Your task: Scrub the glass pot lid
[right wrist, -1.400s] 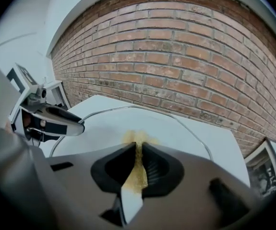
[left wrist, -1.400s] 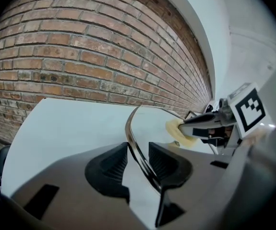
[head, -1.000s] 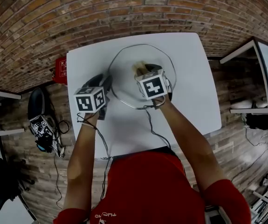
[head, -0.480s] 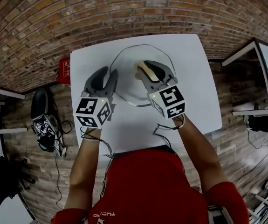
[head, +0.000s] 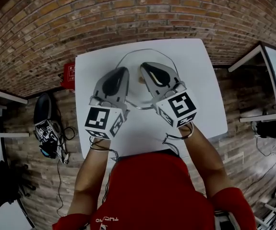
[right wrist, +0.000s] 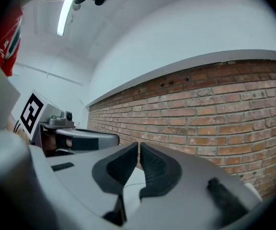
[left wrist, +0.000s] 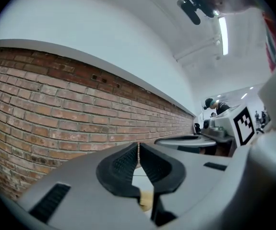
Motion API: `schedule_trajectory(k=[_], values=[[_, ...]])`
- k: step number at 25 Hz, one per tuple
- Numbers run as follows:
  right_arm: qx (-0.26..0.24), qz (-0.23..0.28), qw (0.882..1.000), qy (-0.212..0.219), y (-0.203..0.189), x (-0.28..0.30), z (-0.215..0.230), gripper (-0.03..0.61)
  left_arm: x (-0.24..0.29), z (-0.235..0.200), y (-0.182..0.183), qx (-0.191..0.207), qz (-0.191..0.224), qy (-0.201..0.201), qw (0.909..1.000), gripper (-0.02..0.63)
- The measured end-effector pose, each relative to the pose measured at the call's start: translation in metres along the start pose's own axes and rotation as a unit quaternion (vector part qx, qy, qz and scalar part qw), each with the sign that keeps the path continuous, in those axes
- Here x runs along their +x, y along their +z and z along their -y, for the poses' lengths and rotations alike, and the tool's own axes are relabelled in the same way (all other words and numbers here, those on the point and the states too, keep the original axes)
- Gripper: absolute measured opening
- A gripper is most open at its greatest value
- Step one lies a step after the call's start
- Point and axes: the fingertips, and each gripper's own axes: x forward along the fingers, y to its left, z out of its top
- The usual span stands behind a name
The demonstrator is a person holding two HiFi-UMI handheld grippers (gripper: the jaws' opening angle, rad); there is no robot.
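Note:
The glass pot lid [head: 134, 65] lies flat on the white table [head: 200, 90], half hidden behind both grippers. A tan sponge [head: 140, 79] rests on it and shows below the jaws in the left gripper view [left wrist: 146, 199]. My left gripper [head: 120, 71] hangs high over the lid's left edge and points level at the brick wall. Its jaws have just been closing and stand shut with nothing between them [left wrist: 138, 152]. My right gripper [head: 146, 66] hovers beside it over the lid's middle, also level, shut on nothing [right wrist: 138, 152].
A red object [head: 69, 75] sits on the floor by the table's left edge, with a dark bag and cabled gear [head: 44, 128] below it. Another white table [head: 272, 80] stands at the right. A brick wall faces both grippers.
Both grippers have lifted off the lid toward the camera and levelled out. The left jaws, open before, are now together. The sponge stays down on the lid.

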Motion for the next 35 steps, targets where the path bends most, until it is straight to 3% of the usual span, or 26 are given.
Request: schedule_trajectory(k=[9, 35], values=[[0.0, 0.01, 1.0, 0.018, 0.008, -0.004, -0.017, 0.029, -0.001, 0.009, 0.007, 0.004, 0.011, -0.002, 0.9999, 0.018], [0.004, -0.005, 1.0, 0.021, -0.002, -0.009, -0.012, 0.029, 0.003, 0.018, -0.003, 0.01, -0.007, -0.008, 0.9999, 0.018]])
